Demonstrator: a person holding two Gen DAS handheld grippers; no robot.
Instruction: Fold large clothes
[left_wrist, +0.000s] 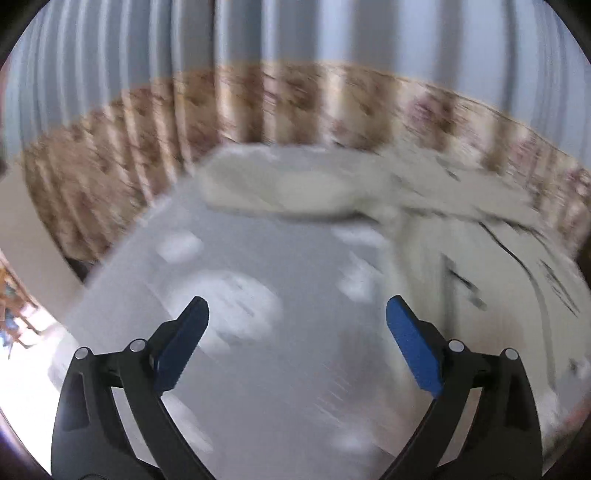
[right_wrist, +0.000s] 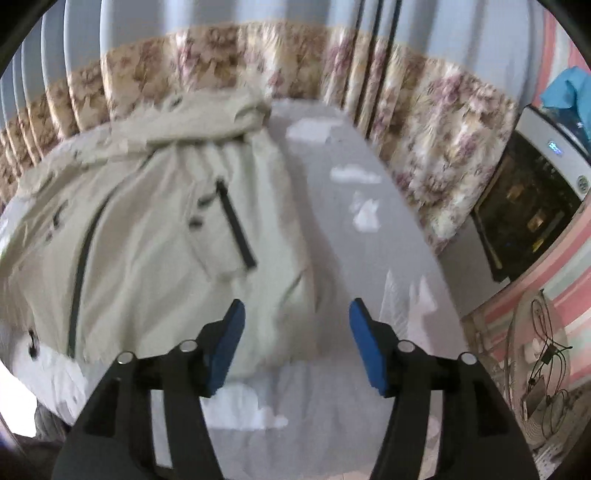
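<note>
A large beige jacket (right_wrist: 155, 221) with dark zips lies spread on a grey sheet with white cloud shapes (right_wrist: 351, 229). In the right wrist view it fills the left and middle, its hood bunched at the far end. My right gripper (right_wrist: 297, 314) hovers open above the jacket's near right edge, nothing between its blue pads. The left wrist view is blurred: the jacket (left_wrist: 443, 229) lies to the right and far side, one sleeve stretched across the back. My left gripper (left_wrist: 297, 310) stands wide open over bare sheet (left_wrist: 258, 258), holding nothing.
Floral and grey curtains (right_wrist: 258, 55) hang close behind the bed. At the right stand a dark appliance with a white top (right_wrist: 535, 192), a blue cloth on it, and a fan (right_wrist: 539, 362) lower down. The bed's left edge (left_wrist: 110, 258) drops to a bright floor.
</note>
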